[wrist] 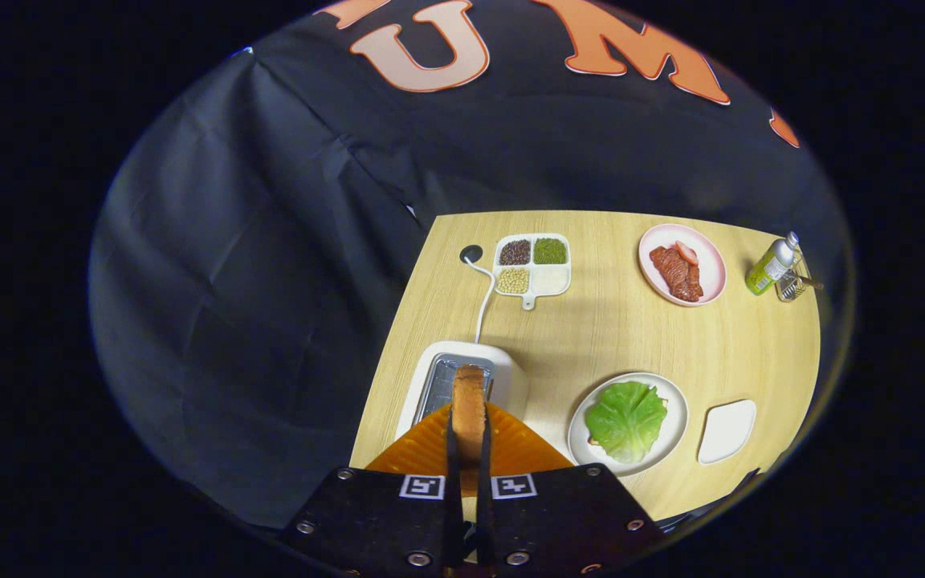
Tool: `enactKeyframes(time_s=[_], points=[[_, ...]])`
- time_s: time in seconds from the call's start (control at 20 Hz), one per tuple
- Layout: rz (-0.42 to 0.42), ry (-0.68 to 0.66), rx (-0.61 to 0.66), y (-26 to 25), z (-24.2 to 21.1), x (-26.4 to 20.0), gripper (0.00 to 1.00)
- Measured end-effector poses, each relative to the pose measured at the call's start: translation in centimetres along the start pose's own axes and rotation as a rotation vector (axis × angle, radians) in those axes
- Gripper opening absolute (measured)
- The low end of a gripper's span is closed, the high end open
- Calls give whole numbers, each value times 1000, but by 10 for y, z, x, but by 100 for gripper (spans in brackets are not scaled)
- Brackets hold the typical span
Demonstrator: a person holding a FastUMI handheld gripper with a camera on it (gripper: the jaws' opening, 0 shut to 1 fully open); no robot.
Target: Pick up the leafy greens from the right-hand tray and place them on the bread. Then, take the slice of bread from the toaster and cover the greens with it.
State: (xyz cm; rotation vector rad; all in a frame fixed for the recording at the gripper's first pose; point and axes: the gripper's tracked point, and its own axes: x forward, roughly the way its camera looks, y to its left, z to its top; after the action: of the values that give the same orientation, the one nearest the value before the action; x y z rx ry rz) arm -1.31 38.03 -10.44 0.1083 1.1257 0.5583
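Gripper (469,437) pinched on the toast (469,405), both fingers pressed to its flat faces, slice held on edge directly over the toaster (462,377) slot near the table's (631,337) left edge. Greens (626,419) already spread on the plate (675,401) toward the near edge, a sliver of bread just visible under them. Empty white tray (726,431) just right of the plate. Plate off to the right of the fingers, about level with the toaster. Probably second half of the task underway: toast judged clear of the slot or nearly so. Next move: carry right, then turn the slice from upright to flat so its broad face meets the leaf. Risk of catching the plate rim if tipped too low.
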Motion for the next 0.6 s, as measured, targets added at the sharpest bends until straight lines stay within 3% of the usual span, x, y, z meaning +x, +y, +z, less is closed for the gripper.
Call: enactKeyframes(time_s=[0.3,0.6], points=[[11,-41,41,-56,-8,-21,7],[44,-28,64,-107,-30,-9,7]])
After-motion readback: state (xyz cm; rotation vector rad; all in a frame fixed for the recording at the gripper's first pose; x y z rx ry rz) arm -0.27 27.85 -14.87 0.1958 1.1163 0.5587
